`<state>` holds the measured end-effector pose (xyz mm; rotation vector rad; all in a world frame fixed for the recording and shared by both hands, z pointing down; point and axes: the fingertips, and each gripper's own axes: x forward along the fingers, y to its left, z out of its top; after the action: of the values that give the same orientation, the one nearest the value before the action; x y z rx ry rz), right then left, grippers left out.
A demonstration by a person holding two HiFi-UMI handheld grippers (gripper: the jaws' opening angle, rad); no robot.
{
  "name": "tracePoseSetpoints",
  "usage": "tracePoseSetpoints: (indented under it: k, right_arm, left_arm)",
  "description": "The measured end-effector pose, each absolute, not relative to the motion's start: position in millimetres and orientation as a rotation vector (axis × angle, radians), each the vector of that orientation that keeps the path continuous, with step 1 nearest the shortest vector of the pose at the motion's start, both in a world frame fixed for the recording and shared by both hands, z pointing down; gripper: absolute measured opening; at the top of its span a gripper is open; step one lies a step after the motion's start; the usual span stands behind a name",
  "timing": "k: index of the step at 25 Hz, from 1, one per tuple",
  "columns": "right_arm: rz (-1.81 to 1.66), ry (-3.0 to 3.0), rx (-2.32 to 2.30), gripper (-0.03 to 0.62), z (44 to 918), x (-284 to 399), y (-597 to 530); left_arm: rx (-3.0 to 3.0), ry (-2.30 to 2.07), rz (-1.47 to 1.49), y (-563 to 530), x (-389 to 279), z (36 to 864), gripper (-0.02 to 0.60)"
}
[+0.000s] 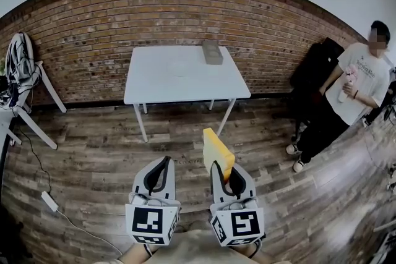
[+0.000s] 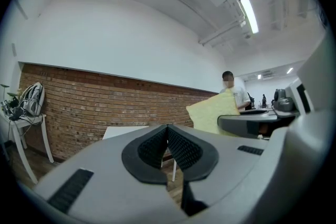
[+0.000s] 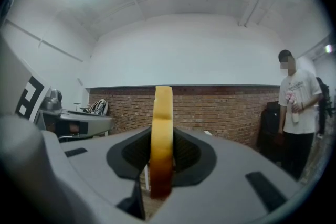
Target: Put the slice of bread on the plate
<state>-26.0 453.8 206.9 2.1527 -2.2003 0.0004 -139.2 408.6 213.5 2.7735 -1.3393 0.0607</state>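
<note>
**Head view: bread held up in the right tool**

The right gripper (image 1: 226,171) is holding the slice of bread (image 1: 218,148). The bread is yellow and stands up on its edge, sticking out past the tips of the tool. In the right gripper view the two dark pads squeeze the slice (image 3: 162,128) from both sides, and its low end looks brown.

The left gripper (image 1: 162,165) is just beside the right one. Its jaws are pressed together and there is nothing in them.

Both tools are up in the air over a wooden floor (image 1: 93,157). The white table (image 1: 185,86) is well apart from them, next to the brick wall (image 1: 154,9). A grey block (image 1: 212,52) sits near the back edge of the table. A person (image 1: 356,86) in a white shirt stands to the right. A white chair (image 1: 37,102) is on the left.
</note>
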Motion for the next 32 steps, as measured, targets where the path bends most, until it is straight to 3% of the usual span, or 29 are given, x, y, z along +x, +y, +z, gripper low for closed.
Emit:
tracePoseSetpoints:
  k: [18,32]
  right_arm:
    - [-0.044,-2.192,2.165,0.092,214.3,-12.3,384.1]
    - [-0.084,-2.225,2.092,0.092,215.2,45.8,229.4]
  left_arm:
    - [2.733,-1.375,0.054,343.1,-142.2,232.5,0.009]
    - [2.708,-1.435,0.024,196.9,-83.7,232.8,0.009]
